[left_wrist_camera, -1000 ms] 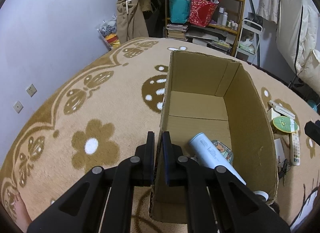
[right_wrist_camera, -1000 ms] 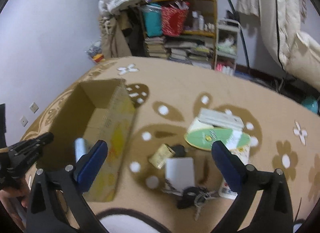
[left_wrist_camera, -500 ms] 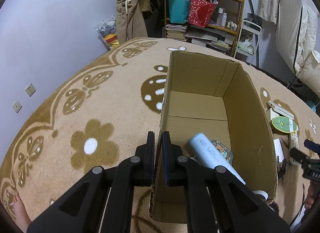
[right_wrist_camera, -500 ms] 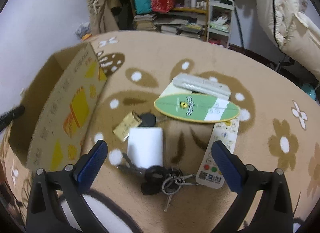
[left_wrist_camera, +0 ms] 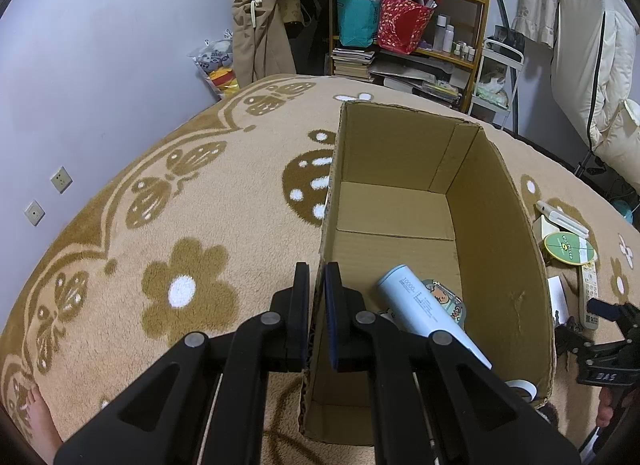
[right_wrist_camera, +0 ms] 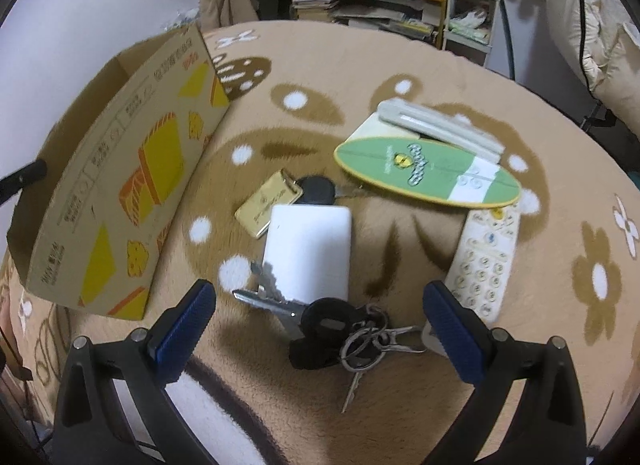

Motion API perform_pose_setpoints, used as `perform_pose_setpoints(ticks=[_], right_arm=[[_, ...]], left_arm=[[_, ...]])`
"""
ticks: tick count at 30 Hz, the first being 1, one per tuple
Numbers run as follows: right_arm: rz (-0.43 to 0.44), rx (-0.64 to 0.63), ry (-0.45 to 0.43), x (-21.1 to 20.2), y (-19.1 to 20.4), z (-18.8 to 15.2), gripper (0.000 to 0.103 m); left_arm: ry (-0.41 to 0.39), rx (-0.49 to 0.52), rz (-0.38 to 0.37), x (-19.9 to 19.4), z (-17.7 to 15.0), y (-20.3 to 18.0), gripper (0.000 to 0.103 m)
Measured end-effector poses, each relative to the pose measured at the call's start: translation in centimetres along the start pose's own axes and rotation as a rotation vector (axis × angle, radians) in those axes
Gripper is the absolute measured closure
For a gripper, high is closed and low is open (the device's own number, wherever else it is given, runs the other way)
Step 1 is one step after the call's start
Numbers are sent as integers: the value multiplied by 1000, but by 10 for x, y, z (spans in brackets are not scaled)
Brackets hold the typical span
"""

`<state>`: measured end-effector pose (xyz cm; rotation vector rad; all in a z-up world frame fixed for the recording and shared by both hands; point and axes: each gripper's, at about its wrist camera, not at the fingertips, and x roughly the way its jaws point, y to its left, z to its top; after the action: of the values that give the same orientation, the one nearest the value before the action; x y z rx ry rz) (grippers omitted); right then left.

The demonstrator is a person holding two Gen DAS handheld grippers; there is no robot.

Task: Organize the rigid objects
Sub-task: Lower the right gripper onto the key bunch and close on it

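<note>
change: right gripper (right_wrist_camera: 320, 307) dropped closer over the key bunch (right_wrist_camera: 340, 329) since a second ago, jaws wide, nothing held
left gripper (left_wrist_camera: 316, 305): stayed clenched on cardboard box (left_wrist_camera: 404, 153) wall
loose items: on rug (right_wrist_camera: 440, 65) beside box
meaning: keys likely next pick

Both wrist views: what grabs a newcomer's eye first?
The cardboard box fills the left wrist view; the left tool is shut on its near wall and a pale blue cylinder lies inside. In the right wrist view the open right tool hangs over a white slab and a bunch of keys on the carpet.
</note>
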<state>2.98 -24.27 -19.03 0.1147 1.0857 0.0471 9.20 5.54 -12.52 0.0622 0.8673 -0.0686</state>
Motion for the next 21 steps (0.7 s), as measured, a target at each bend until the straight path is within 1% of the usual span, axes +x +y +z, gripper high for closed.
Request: perform_pose_setpoints(ticks=[2,5,9,10,12,14,17,21], right_arm=[[-3,-5,35,8,1,-3,8],[-22,-25,83,21,3,-9,15],[-36,-27,88,22,2,-12,18],[-50,-22,92,21,2,-12,22],[-56,-23,99,21,2,-14,25],[-67,-27,110,21,2,-13,31],[-76,1,121,19,2,-14,33],[-95,12,115,16,1,-17,39]], left_arm=[[0,0,0,0,0,0,96],[-1,3,2,0,0,0,96],[-1,5,3,0,0,0,96],[0,3,2,1,0,0,96],[0,0,0,1,0,0,96],[0,0,0,1,0,0,96],[-1,0,3,1,0,1,96],[-1,-4,5,0,0,0,96]])
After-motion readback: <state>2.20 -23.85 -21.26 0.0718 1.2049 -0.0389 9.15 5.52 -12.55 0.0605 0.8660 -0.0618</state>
